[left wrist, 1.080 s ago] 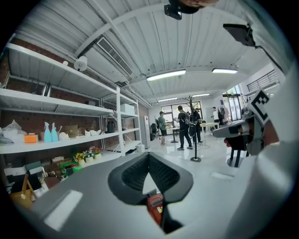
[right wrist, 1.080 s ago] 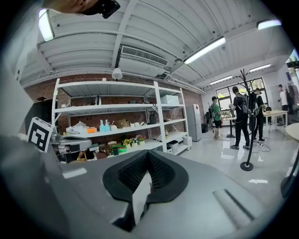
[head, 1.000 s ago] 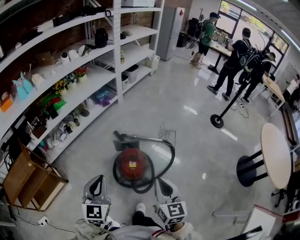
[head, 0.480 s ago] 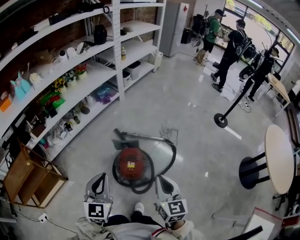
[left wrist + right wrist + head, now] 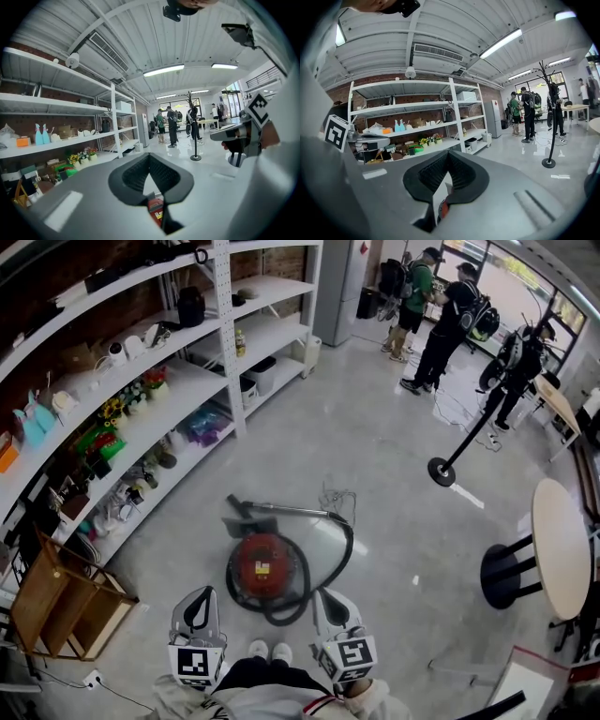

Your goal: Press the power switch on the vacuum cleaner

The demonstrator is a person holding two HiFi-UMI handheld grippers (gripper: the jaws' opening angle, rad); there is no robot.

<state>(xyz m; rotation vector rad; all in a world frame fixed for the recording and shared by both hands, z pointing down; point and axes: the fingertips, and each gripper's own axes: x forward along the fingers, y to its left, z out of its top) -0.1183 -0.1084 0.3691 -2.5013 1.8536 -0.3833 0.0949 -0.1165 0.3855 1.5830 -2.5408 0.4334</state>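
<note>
Holding nothing, left gripper [image 5: 200,596] and right gripper [image 5: 325,598] seem closed.

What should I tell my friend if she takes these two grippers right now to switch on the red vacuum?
Left gripper: jaws shut, empty, held near the body.
Right gripper: the same, shut and empty.
Vacuum cleaner: on the floor just ahead of both grippers, black hose looped round it.
Done: nothing yet; neither gripper touches it.
Left: find the power switch (too small to make out here), reach down and press it, probably with closed jaw tips.
</note>
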